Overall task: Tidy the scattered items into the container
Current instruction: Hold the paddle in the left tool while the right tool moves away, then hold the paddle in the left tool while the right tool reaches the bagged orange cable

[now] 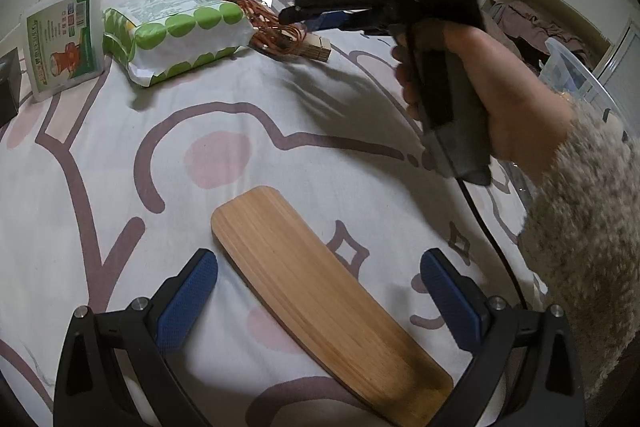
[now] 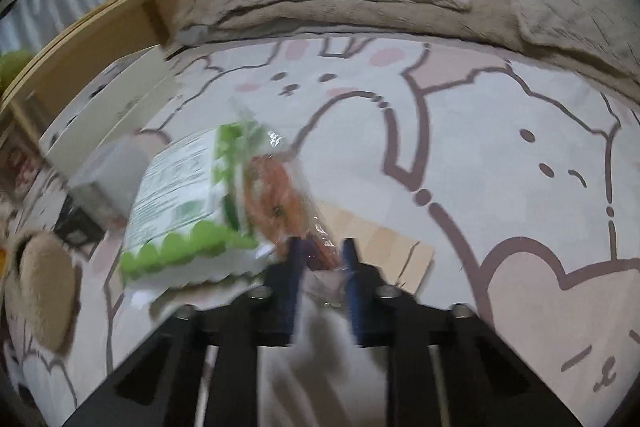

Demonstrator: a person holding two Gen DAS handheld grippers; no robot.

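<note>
Tidying looks barely begun: the right gripper (image 2: 322, 255) has its jaws closed on the clear bag of coiled orange cord (image 2: 276, 203) on the bed, while the left gripper (image 1: 318, 291), jaws open, hovers over the flat wooden board (image 1: 320, 299), and the green-dotted white packet (image 1: 176, 35) lies loose, well apart from the clear plastic container (image 1: 576, 75).

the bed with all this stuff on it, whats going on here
A person is tidying a bed with a gripper in each hand. The right gripper has its fingers closed on a clear bag of orange cord, beside a green-dotted pack. The left gripper hangs open over a wooden board, not touching it. A clear plastic container sits at the right edge.
</note>
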